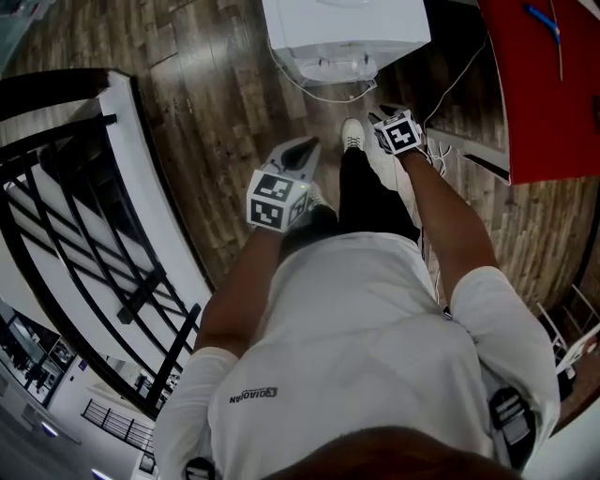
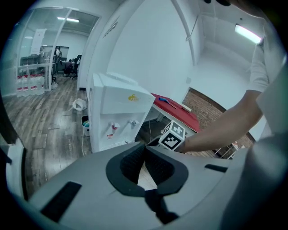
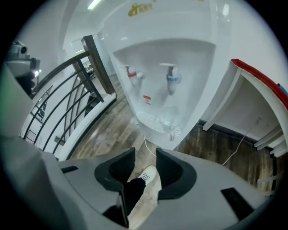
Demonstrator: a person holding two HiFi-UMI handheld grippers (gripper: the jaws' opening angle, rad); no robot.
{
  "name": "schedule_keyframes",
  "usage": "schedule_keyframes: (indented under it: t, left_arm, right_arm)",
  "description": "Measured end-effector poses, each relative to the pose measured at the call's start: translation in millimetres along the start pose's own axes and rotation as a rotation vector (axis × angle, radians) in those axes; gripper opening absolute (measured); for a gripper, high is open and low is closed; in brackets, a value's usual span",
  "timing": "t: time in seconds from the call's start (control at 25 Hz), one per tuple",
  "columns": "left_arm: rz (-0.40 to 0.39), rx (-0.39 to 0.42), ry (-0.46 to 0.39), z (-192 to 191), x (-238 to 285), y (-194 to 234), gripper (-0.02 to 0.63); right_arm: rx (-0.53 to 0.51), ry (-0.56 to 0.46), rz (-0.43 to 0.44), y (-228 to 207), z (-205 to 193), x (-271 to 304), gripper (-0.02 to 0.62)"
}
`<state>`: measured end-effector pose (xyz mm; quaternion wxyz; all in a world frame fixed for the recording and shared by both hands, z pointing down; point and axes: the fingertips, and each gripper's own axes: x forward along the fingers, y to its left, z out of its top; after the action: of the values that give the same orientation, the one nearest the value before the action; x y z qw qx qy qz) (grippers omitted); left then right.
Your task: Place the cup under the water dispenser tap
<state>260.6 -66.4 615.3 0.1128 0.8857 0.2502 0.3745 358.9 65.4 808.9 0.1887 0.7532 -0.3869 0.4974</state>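
Note:
A clear cup (image 3: pixel 170 117) stands on the drip tray (image 3: pixel 150 120) of the white water dispenser (image 3: pixel 180 27), right under its blue tap (image 3: pixel 172 78); a red tap (image 3: pixel 132 74) is to the left. My right gripper (image 3: pixel 145 168) hangs back from the cup, open, with only the floor and a white shoe showing between its jaws. In the head view it (image 1: pixel 386 111) is held low in front of the dispenser (image 1: pixel 347 28). My left gripper (image 2: pixel 145 147) is shut and empty, its tips meeting, and sits (image 1: pixel 305 150) left of the right one.
A black and white stair railing (image 1: pixel 84 216) runs along the left. A red-topped table (image 1: pixel 553 84) stands right of the dispenser, with white cables (image 1: pixel 319 94) on the wooden floor beside it. The person's legs and shoes are below the grippers.

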Motion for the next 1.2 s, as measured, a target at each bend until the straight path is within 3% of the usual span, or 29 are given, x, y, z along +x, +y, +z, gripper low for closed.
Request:
schedule_keyframes:
  t: [0.36,0.68,0.96,1.2]
  left_arm:
    - [-0.006,0.023,-0.127,15.5,-69.2,-28.0,-0.005]
    - [-0.024,0.084,-0.243,34.3,-126.8,-55.0,-0.005]
    - [-0.078,0.123,-0.287,39.9,-154.9,-82.4,-0.005]
    - [-0.099,0.163,-0.307,45.6,-171.2,-109.2,-0.005]
  right_arm:
    - [0.073,-0.151,0.099,102.9,24.2,-96.5,0.144]
    - [0.083,-0.341,0.113,164.4,69.4,-198.6,0.144]
    - [0.191,-0.543,0.168,197.5,84.2,-284.8,0.144]
    - [0.219,-0.626,0.240,201.2,85.1,-334.0,0.127]
